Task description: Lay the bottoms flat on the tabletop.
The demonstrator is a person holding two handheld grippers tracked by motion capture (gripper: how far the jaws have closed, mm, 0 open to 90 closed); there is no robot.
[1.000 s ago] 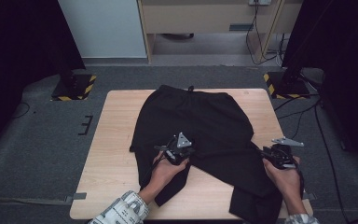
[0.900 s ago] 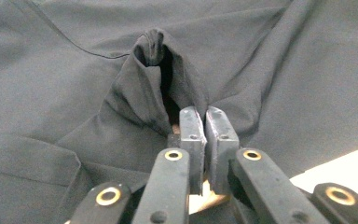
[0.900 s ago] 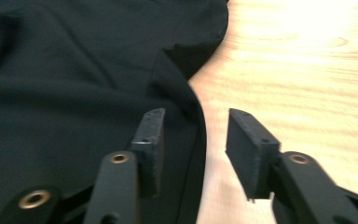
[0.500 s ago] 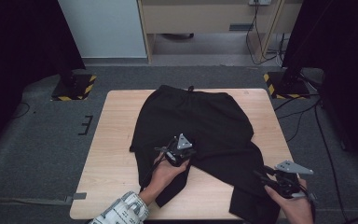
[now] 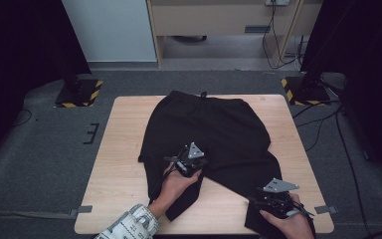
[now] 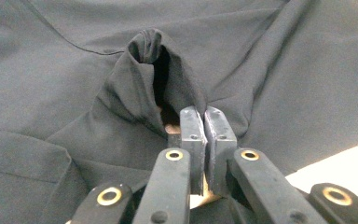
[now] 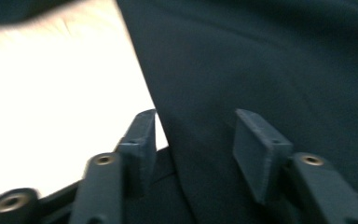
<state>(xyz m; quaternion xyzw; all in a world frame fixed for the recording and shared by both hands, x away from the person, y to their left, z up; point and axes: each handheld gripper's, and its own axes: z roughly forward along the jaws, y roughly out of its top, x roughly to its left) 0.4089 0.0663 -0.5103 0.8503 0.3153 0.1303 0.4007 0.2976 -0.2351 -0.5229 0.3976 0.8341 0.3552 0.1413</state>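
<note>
Left tongs (image 6: 207, 135) pinched the black shorts (image 5: 214, 134) at the crotch; right tongs (image 7: 193, 140) gaped over one leg's edge, folding unstarted.

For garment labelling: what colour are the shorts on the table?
Black shorts, plain with no pattern; the high view shows them best.

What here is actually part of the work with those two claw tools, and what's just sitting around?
In use:
- black shorts, spread on the wooden table
- left gripper, shut on a pinched-up fold of them
- right gripper, jaws apart at the edge of one leg

Just lying about:
- yellow-and-black striped stand feet on the floor
- cables
</note>
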